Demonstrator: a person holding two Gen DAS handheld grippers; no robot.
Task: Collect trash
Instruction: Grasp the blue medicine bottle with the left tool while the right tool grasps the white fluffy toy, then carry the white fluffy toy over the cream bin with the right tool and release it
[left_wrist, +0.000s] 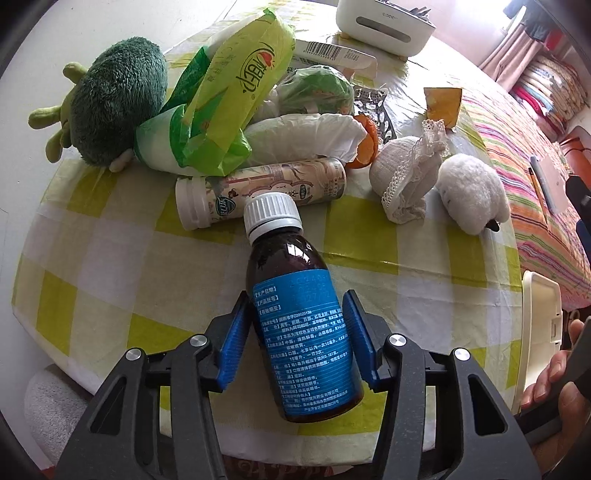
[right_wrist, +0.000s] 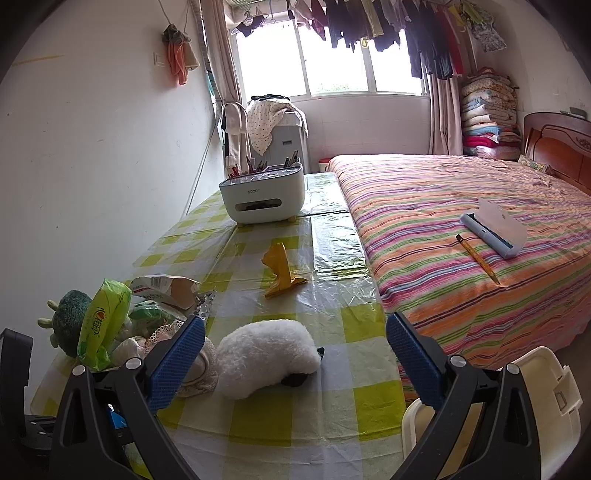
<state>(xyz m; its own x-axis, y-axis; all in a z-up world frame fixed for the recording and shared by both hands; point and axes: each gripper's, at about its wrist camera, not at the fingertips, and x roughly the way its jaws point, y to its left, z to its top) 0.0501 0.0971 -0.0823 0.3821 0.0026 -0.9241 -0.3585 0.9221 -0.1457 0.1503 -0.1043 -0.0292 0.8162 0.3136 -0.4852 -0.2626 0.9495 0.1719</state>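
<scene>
My left gripper (left_wrist: 295, 306) is shut on a brown medicine bottle (left_wrist: 299, 317) with a blue label and white cap, held above the checked tablecloth (left_wrist: 110, 258). Behind it lies a pile of trash: a white drink bottle (left_wrist: 258, 192) on its side, a yellow-green wrapper (left_wrist: 236, 96), a crumpled white paper (left_wrist: 306, 136), orange peel (left_wrist: 367, 142) and a yellow scrap (left_wrist: 443, 105). My right gripper (right_wrist: 295, 332) is open and empty above the table, over a white plush toy (right_wrist: 266, 356). The yellow scrap (right_wrist: 280, 273) lies further back.
A cream bin (right_wrist: 546, 398) stands open at the table's right edge, also in the left wrist view (left_wrist: 543, 325). A green plush toy (left_wrist: 114, 103), a white cloth pouch (left_wrist: 402, 173) and a white desk organiser (right_wrist: 262, 195) sit on the table. A striped bed (right_wrist: 461, 221) lies to the right.
</scene>
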